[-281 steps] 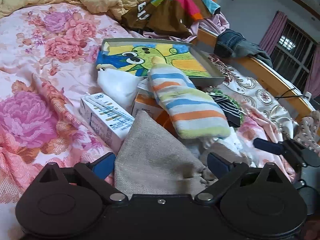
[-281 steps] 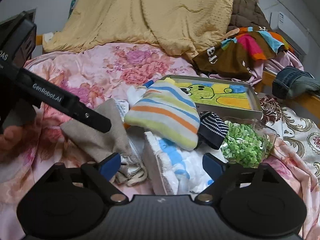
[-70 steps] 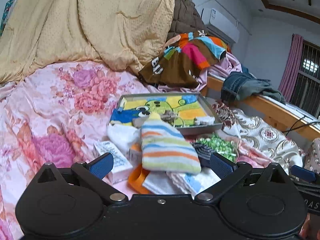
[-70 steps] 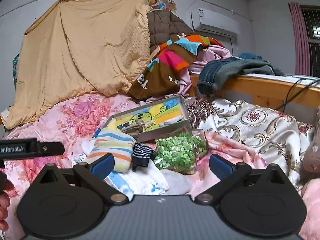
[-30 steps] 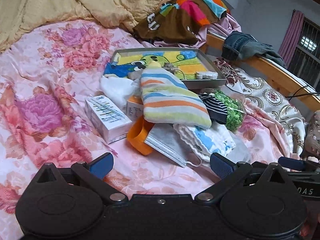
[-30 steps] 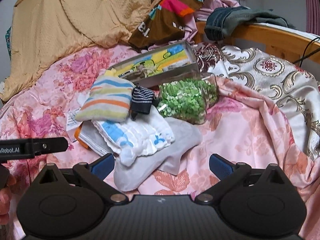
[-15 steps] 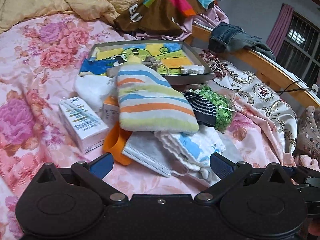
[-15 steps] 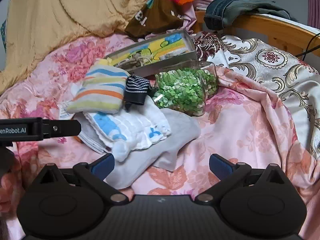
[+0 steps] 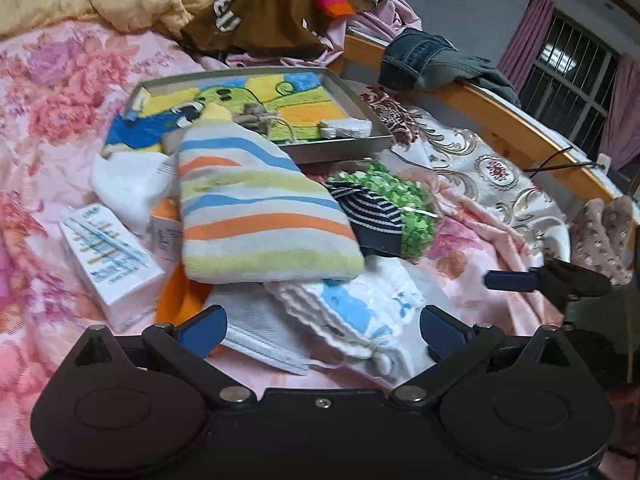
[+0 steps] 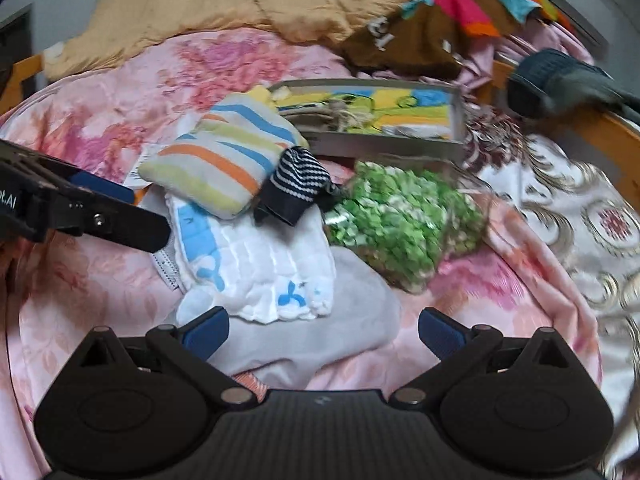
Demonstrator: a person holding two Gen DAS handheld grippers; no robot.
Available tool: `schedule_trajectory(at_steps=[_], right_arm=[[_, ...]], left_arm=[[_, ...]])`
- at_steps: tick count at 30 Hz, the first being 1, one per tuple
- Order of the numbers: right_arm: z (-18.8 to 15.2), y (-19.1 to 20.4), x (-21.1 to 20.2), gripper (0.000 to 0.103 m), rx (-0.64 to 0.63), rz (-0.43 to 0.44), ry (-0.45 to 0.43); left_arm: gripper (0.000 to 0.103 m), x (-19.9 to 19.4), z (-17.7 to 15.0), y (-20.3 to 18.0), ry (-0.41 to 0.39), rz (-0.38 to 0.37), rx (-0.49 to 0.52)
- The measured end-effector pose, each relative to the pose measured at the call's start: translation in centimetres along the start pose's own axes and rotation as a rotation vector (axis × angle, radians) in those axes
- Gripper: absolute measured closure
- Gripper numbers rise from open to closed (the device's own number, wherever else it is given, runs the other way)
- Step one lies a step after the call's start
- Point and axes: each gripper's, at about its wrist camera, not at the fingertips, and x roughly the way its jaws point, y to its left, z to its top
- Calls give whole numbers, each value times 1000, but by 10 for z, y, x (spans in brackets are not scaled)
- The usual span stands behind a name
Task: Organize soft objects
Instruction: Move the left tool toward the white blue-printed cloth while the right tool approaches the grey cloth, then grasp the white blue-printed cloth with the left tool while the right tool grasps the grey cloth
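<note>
Two tongs: left tongs (image 9: pixel 322 326) and right tongs (image 10: pixel 323 330) spread wide, empty.
Pile: striped towel (image 9: pixel 256 216) atop white cloth (image 10: pixel 256 268), mid-bed (image 10: pixel 100 296).

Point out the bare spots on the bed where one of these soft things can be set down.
Bare floral bedspread lies right of the grey cloth, below the green bag; more left of the tray. Crowded around the striped towel.

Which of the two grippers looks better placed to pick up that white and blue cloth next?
Probably the left gripper: its open jaws already straddle the white and blue cloth. The right gripper, also open, sits over a grey cloth.
</note>
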Motion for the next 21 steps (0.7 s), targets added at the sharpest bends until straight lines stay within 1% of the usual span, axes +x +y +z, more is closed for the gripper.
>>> schedule_trajectory(at_steps=[3, 5, 7, 10, 15, 17, 19, 20, 21], right_arm=[[-2, -7, 7, 0, -10, 4, 0], [-5, -11, 10, 0, 7, 2, -4], [-7, -13, 12, 0, 23, 8, -8], [-9, -10, 15, 0, 2, 20, -14], [-10, -5, 22, 0, -20, 38, 7], [-12, -4, 25, 0, -23, 41, 19], [-14, -4, 27, 0, -18, 45, 26], [-14, -4, 28, 0, -15, 47, 27], [-15, -4, 28, 0, -13, 49, 26]], left_arm=[[1, 7, 0, -2, 8, -28, -24], [1, 10, 0, -5, -2, -39, -31], [2, 14, 1, -9, -17, -46, -21], [4, 20, 2, -14, -23, -56, -4], [8, 30, 4, -9, -8, -71, -63], [12, 33, 3, -6, -3, -61, -80], [24, 37, 2, -5, 15, -32, -83], [26, 38, 2, -4, 20, -29, -90], [31, 38, 2, -2, 19, -30, -103]])
